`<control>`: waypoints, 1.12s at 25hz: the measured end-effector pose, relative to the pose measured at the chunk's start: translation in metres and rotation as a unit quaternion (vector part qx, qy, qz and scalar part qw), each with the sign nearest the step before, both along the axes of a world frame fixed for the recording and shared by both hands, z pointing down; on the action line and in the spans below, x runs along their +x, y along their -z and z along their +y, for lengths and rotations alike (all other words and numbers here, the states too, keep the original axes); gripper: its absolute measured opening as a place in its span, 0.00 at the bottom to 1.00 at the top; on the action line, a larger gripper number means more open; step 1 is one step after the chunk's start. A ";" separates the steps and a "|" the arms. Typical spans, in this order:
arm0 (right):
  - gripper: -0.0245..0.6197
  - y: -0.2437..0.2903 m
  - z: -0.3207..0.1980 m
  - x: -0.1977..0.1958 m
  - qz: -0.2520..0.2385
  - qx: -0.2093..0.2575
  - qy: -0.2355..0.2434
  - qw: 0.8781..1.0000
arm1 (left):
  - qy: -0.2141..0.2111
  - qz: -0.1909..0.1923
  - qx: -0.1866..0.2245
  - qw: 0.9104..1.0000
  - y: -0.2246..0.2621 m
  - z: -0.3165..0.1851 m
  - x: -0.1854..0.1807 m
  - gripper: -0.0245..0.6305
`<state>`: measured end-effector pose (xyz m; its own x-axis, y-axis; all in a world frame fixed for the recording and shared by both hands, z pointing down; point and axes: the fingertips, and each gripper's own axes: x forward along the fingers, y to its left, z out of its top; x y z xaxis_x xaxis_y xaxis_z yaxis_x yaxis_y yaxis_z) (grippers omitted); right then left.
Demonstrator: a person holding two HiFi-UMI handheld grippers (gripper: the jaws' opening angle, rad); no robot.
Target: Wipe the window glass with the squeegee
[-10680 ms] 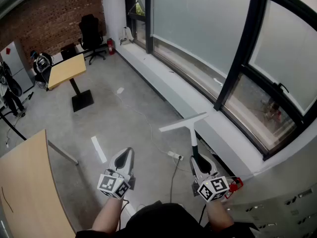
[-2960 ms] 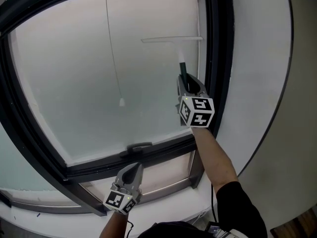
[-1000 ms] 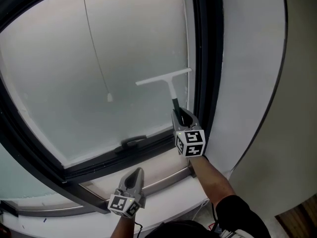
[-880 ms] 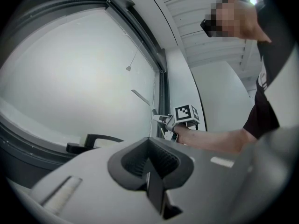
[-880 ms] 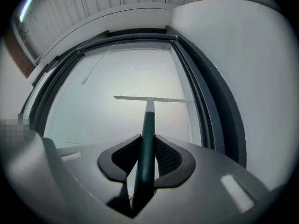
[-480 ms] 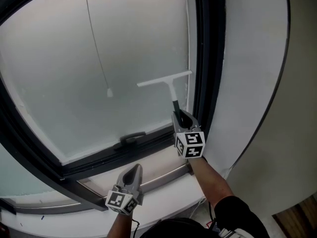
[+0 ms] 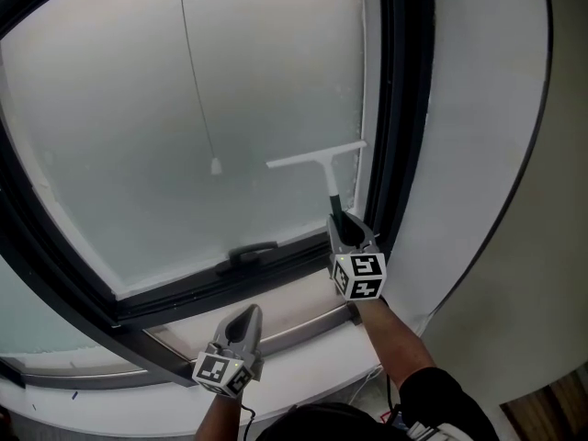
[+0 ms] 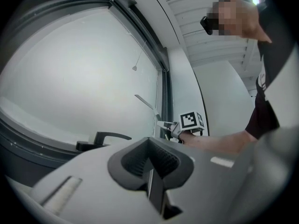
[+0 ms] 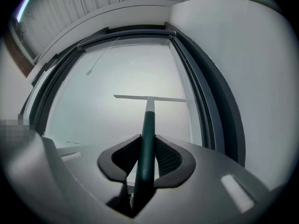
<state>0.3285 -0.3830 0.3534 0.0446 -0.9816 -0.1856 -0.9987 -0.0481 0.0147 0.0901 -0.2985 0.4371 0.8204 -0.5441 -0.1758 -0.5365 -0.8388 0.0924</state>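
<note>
Frosted window glass (image 7: 184, 108) in a dark frame (image 7: 397, 108) fills the view. Right gripper (image 7: 342, 231) is clamped on the green handle of the white T-shaped squeegee (image 7: 317, 154). Handle runs straight up from the jaws, blade crosswise. Blade looks to be on the pane's lower right, its right end just beside the frame. Left gripper (image 7: 245, 320) sits low by the white sill (image 7: 303, 347), jaws closed on nothing, well apart. Next stroke looks like the right's: unwiped glass probably lies leftward.

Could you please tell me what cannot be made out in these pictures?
Whether the squeegee blade touches the window glass: tiny in the left gripper view, face-on elsewhere.
The squeegee's handle end: right gripper view, buried inside the right gripper.
Anything outside: all views, the glass looks frosted.
</note>
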 end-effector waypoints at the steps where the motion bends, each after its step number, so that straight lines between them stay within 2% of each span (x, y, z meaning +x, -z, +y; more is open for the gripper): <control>1: 0.19 -0.001 0.001 0.000 0.000 0.000 0.000 1.000 | 0.001 -0.004 0.003 1.000 -0.001 -0.002 -0.001 0.04; 6: 0.18 -0.016 0.004 -0.001 -0.004 -0.005 -0.003 1.000 | 0.001 0.003 -0.001 1.000 0.003 -0.005 0.000 0.04; 13: 0.18 -0.046 0.009 -0.003 -0.007 -0.021 -0.003 1.000 | -0.014 -0.014 0.002 1.000 -0.004 -0.007 0.008 0.04; 28: 0.19 -0.089 0.017 -0.003 -0.009 -0.060 -0.009 0.998 | -0.030 -0.006 -0.009 0.999 -0.004 -0.015 0.015 0.04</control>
<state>0.3260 -0.3661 0.4420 0.0648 -0.9957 -0.0663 -0.9979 -0.0653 0.0042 0.1054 -0.3134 0.4406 0.8538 -0.4967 -0.1559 -0.4862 -0.8678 0.1022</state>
